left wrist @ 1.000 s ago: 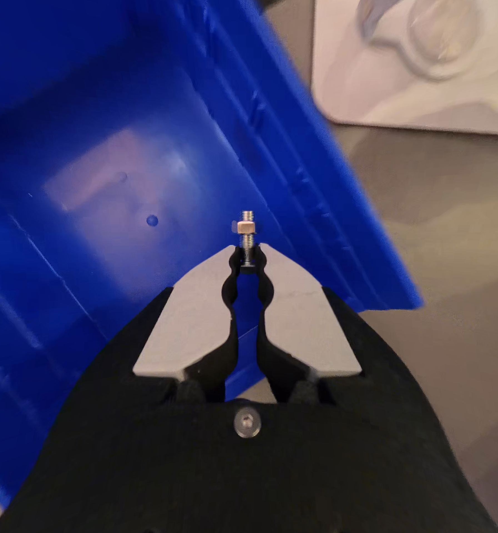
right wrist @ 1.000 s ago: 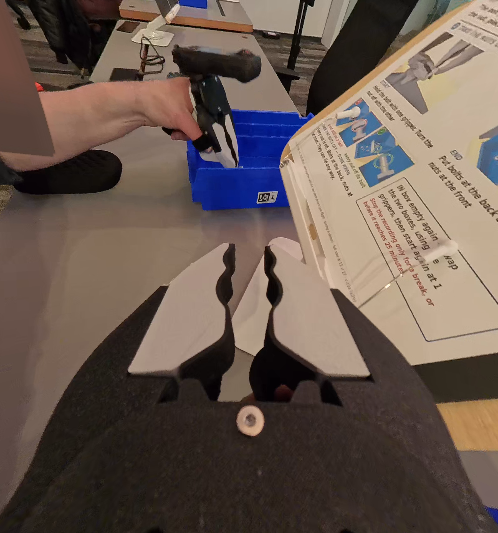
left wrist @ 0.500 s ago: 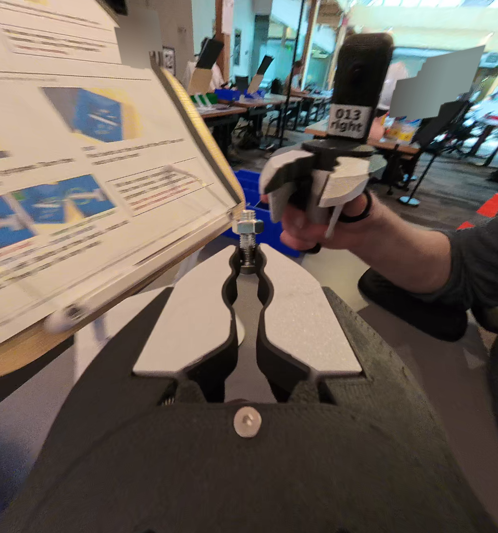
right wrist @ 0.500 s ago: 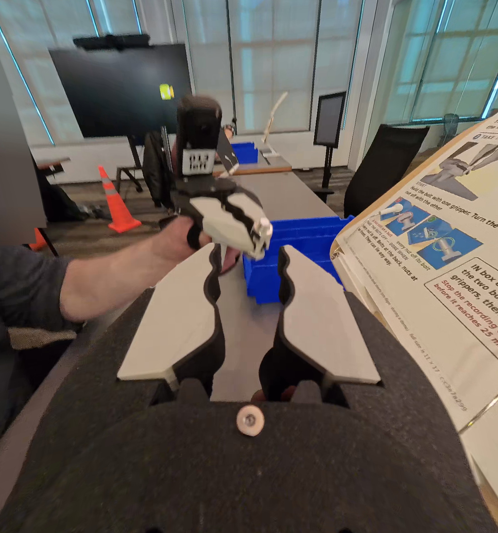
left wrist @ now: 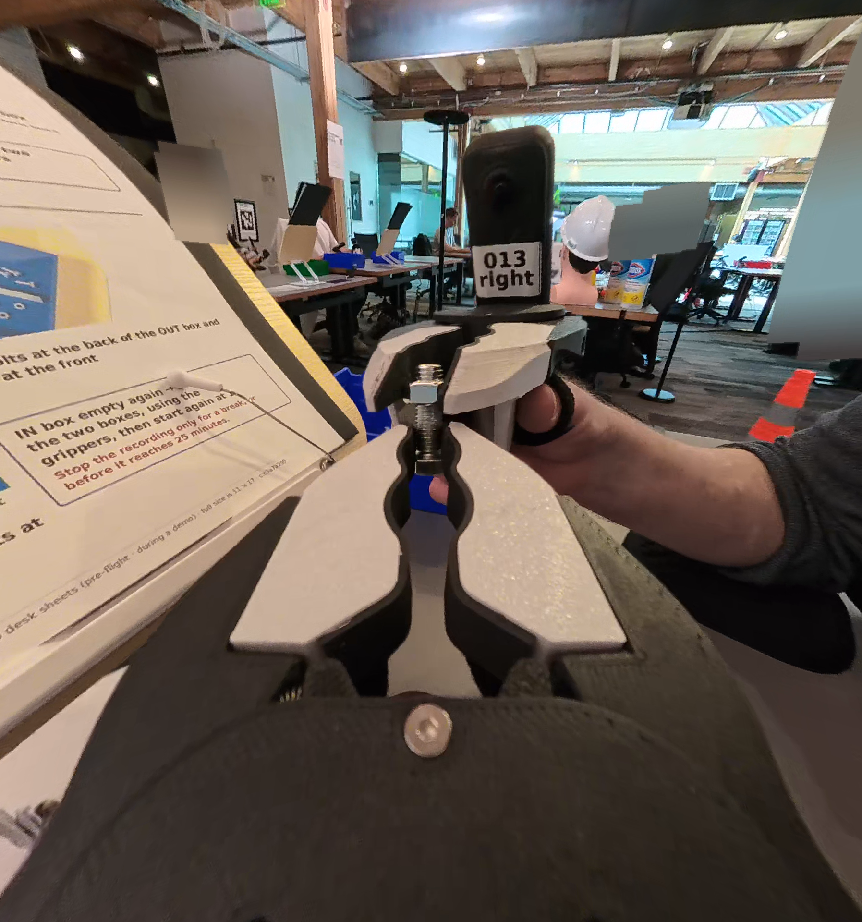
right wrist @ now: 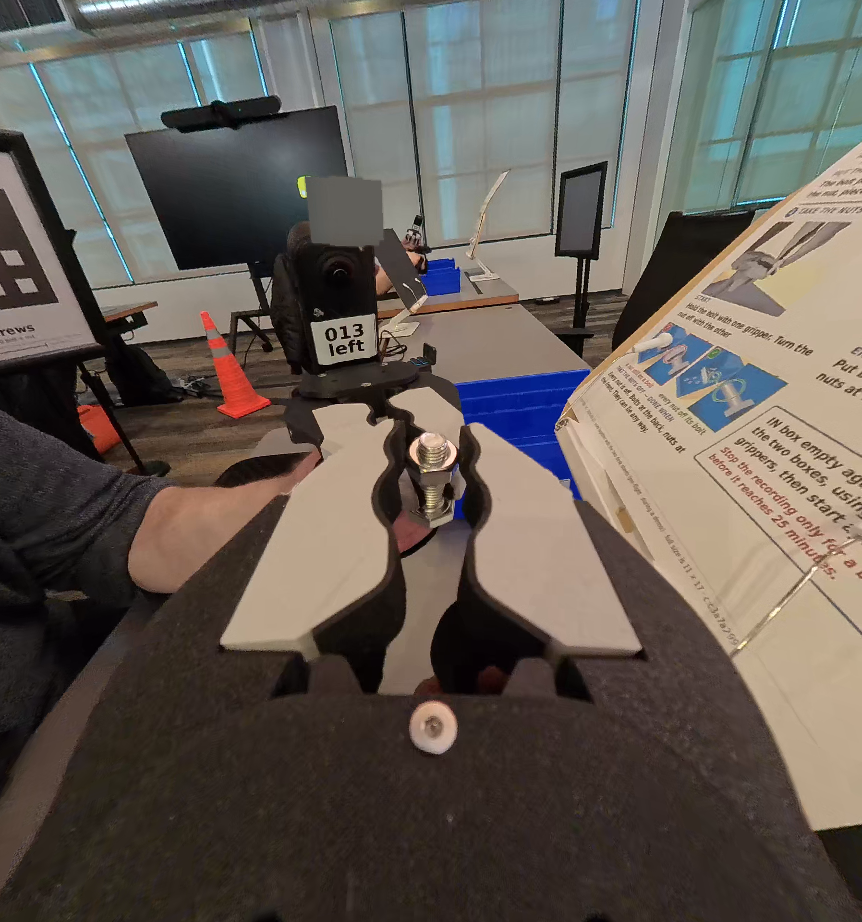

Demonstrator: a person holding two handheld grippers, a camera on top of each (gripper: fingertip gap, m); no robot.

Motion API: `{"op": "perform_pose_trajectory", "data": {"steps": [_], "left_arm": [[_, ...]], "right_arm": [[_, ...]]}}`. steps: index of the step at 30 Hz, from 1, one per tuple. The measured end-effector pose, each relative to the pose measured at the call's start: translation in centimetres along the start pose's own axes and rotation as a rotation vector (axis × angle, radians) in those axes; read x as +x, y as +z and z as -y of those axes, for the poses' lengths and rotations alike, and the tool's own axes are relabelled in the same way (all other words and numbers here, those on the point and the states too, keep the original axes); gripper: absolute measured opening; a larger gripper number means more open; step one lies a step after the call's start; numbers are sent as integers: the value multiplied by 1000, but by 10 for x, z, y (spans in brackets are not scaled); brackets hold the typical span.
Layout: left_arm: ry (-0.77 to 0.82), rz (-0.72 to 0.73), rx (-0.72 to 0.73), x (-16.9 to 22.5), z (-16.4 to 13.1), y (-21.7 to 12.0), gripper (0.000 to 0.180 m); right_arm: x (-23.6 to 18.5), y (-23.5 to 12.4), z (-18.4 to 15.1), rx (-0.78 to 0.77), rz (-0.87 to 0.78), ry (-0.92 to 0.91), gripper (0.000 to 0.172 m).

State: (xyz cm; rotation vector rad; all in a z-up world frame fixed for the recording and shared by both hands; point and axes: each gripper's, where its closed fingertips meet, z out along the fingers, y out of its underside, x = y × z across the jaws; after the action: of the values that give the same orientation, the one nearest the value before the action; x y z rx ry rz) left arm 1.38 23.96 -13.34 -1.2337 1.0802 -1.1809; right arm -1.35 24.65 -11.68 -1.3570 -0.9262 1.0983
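My left gripper [left wrist: 426, 435] is shut on a silver bolt [left wrist: 426, 424] near its head and holds it upright in the air. A silver nut [left wrist: 425, 392] sits on the thread near the top. My right gripper [right wrist: 431, 429] faces the left one and is shut on that nut [right wrist: 433, 466], with its notched fingers [right wrist: 339, 499] pressing on both sides. In the left wrist view the right gripper [left wrist: 431, 361] shows just behind the bolt, gripped by a hand [left wrist: 593, 449].
A slanted instruction board [right wrist: 743, 449] stands close on the right, and on the left in the left wrist view [left wrist: 119, 374]. A blue bin [right wrist: 513, 414] sits on the grey table [right wrist: 488, 339] behind the grippers. An orange cone [right wrist: 231, 374] stands on the floor. The tips of both grippers are at nearly the same place.
My left gripper lifted the bolt out of the blue bin and turned it toward the right gripper. My right gripper rose, opened wider, then closed on the nut.
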Motion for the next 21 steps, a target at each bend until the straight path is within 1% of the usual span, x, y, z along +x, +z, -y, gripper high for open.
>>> {"op": "perform_pose_trajectory", "data": {"steps": [1,2,3,5,7,10,11,14,17,21], "left_arm": [[15,0,16,0,2,1,9],[18,-6,30,0,4,1,13],[14,-21,34,0,6,2,26],[16,-23,-4,-6,3,4,44],[38,-13,-45,-9,0,8,49],[85,-6,-130,-5,-9,17,45],[84,-11,-148,-4,-12,19,39],[36,-51,-152,-1,-16,20,31],[25,-84,-162,1,-22,18,19],[21,-79,-167,1,-24,20,19]], "right_arm": [[0,-1,2,5,-7,-9,20],[1,-2,4,14,-15,-13,20],[2,-4,7,31,-26,-14,20],[5,-9,13,65,-42,-8,20],[5,-10,13,55,-36,-4,20],[6,-9,9,34,-32,-16,20],[6,-8,7,32,-29,-15,20],[3,-5,2,10,-4,-13,20],[2,-3,-3,-6,8,-11,20],[3,-3,-5,-17,7,-14,20]]}}
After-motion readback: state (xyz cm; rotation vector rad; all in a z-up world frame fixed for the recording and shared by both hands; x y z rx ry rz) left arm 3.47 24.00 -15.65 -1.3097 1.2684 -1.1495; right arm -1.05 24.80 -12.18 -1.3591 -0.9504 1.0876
